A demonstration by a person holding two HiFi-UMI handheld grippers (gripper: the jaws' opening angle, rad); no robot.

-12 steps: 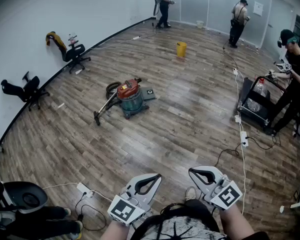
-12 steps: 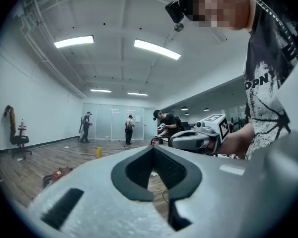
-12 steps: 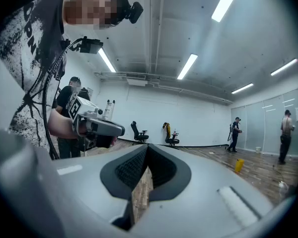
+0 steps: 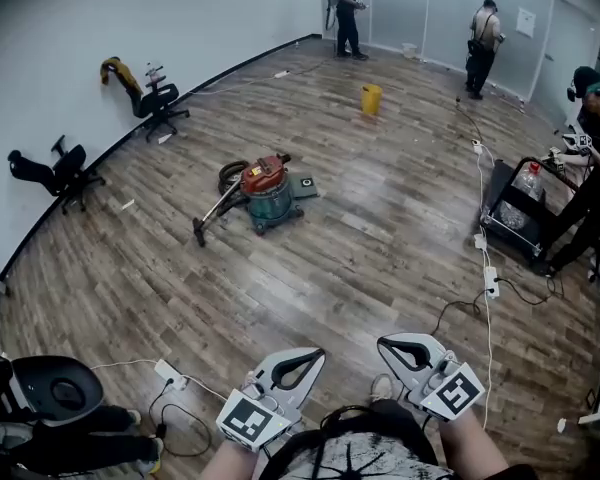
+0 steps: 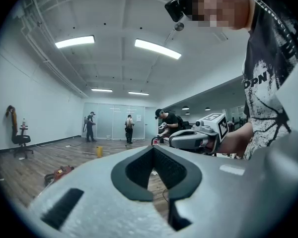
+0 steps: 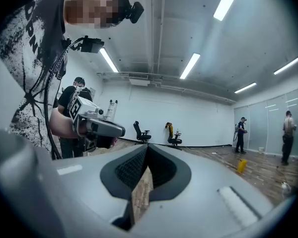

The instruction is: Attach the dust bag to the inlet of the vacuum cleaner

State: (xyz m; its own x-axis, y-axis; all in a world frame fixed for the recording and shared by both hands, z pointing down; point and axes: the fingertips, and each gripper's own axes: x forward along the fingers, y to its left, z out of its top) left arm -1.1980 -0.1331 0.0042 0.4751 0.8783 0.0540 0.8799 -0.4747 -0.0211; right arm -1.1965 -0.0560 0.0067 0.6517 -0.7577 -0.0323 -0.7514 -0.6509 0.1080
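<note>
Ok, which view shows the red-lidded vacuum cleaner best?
The head view: the red-lidded, green-bodied vacuum cleaner stands whole on the wooden floor. The left gripper view catches only a small red part of it at its lower left; the right gripper view misses it.

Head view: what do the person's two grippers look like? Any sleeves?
The left gripper and right gripper match: pale grey shells, black pads framing a teardrop gap, a cube of black-and-white square markers on each. Black shirt with white print; forearms uncovered.
</note>
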